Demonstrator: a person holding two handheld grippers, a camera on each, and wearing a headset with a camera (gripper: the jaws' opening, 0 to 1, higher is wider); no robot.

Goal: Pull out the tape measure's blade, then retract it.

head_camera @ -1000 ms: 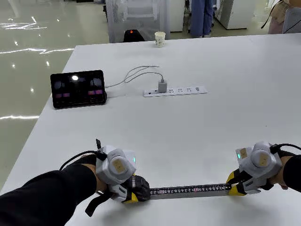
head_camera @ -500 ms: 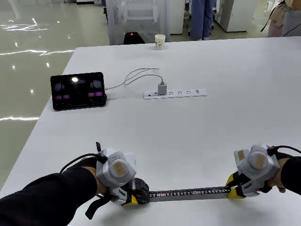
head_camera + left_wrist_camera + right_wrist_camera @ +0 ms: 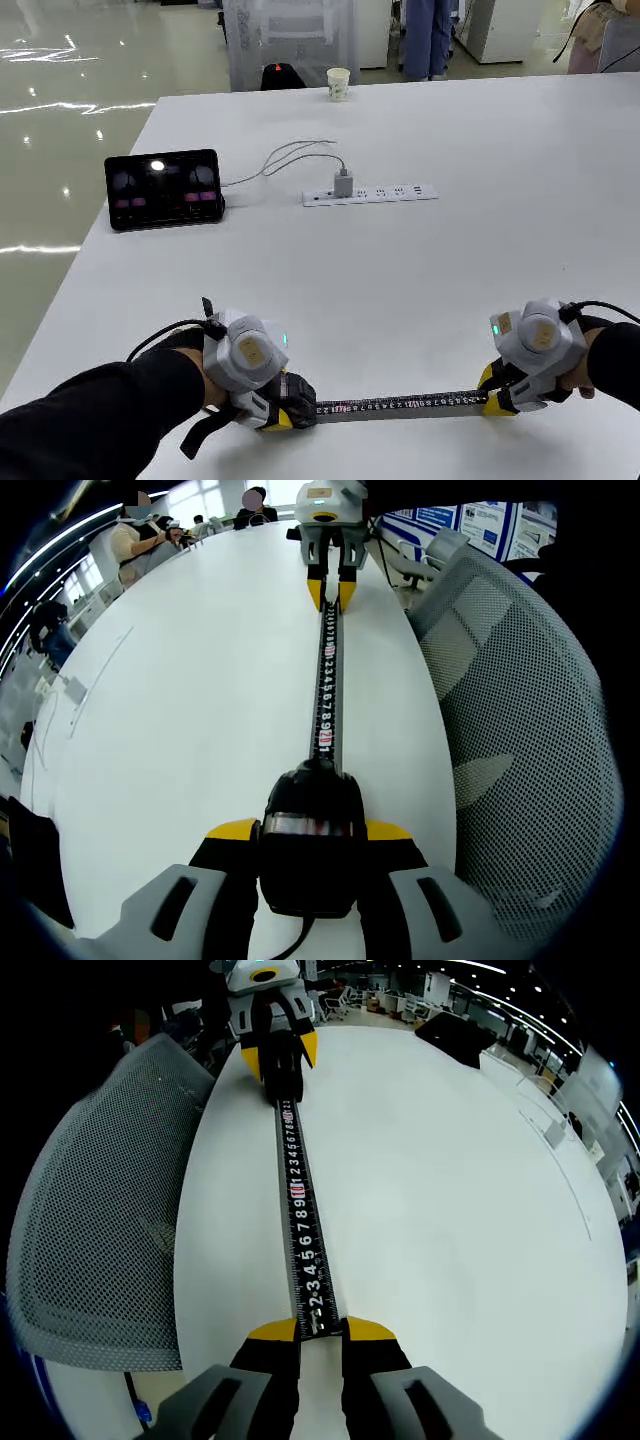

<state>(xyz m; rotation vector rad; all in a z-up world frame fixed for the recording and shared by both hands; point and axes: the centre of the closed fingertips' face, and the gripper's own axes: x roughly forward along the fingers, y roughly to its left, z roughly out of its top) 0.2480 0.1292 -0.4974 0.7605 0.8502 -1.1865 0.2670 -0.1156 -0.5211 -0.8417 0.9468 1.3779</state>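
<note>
Black tape measure (image 3: 312, 865), clamped in left hand-held gripper (image 3: 312, 832)

A white table (image 3: 450, 270) carries a dark tablet (image 3: 164, 188) with a lit screen near its left edge. To the tablet's right lies a white power strip (image 3: 371, 194) with a charger (image 3: 343, 184) plugged in, and a thin cable (image 3: 290, 157) loops from it. A paper cup (image 3: 339, 83) stands at the far edge. A grey mesh chair (image 3: 520, 700) sits beside the table.

Open-plan office or lab. White table (image 3: 500, 150), power strip (image 3: 370, 193), tablet (image 3: 163, 188), mesh chair (image 3: 530, 710). Glossy floor (image 3: 60, 100), wall posters (image 3: 488, 522).
</note>
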